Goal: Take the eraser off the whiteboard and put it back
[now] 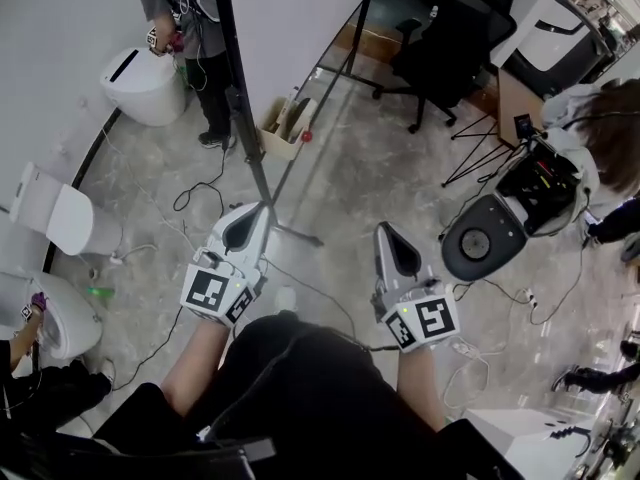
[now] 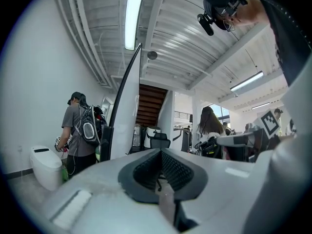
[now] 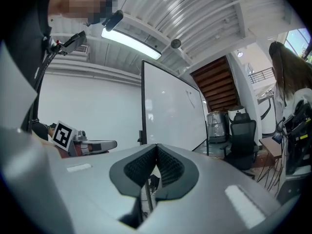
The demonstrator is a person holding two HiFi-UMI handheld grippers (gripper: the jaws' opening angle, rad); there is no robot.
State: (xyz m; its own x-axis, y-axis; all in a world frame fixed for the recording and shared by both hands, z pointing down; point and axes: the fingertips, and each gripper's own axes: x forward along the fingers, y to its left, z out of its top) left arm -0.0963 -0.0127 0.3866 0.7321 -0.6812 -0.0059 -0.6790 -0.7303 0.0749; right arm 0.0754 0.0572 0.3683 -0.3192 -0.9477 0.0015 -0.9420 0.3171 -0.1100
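The whiteboard (image 1: 300, 28) stands on a black-framed stand ahead of me, seen almost edge-on from above. I cannot make out an eraser on it in any view. My left gripper (image 1: 262, 208) points forward near the foot of the stand, its jaws shut and empty. My right gripper (image 1: 385, 230) is level beside it, also shut with nothing between the pads. In the left gripper view the left gripper (image 2: 160, 152) faces the board's black edge (image 2: 127, 116). In the right gripper view the right gripper (image 3: 156, 146) faces the white board face (image 3: 170, 116).
A person (image 1: 185, 18) stands by a white toilet (image 1: 145, 83) at the far left; another toilet (image 1: 60, 213) is nearer. A cardboard box (image 1: 285, 128) sits by the stand. A black office chair (image 1: 450, 38), a round black device (image 1: 478, 248) and floor cables lie right.
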